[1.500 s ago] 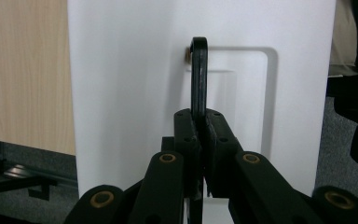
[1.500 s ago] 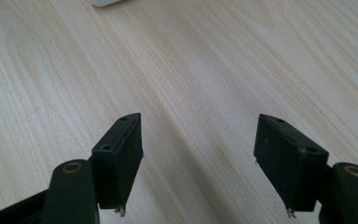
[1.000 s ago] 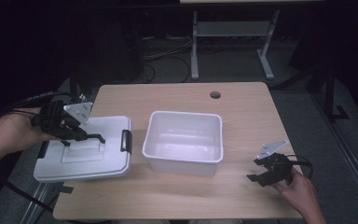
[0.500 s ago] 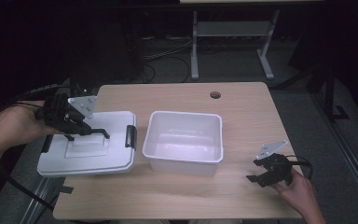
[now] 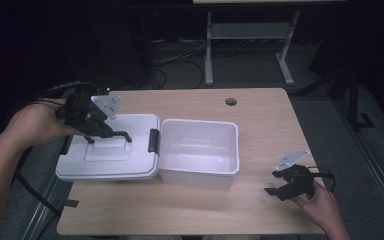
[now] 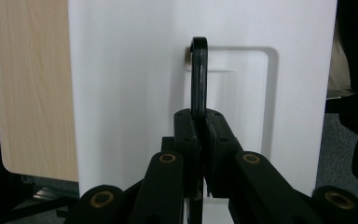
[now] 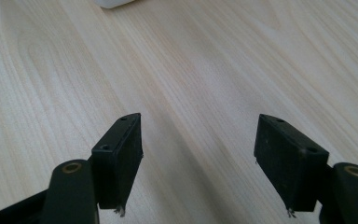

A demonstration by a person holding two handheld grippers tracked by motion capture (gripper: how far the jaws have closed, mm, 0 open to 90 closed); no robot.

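The wooden table (image 5: 190, 215) is seen bearing 2 white things: an open tub (image 5: 199, 152) at its middle and a flat lid (image 5: 109, 150) just left of it, touching its wall. The lid's black handle (image 6: 198, 79) is clamped between the closed jaws of the left gripper (image 5: 100, 131). The right gripper (image 5: 285, 186) is held with jaws spread wide over bare wood at the near right.

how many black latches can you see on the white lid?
2. One latch sits on the lid's right edge, next to the white bin. The other latch shows at the left edge, partly hidden under the left gripper.
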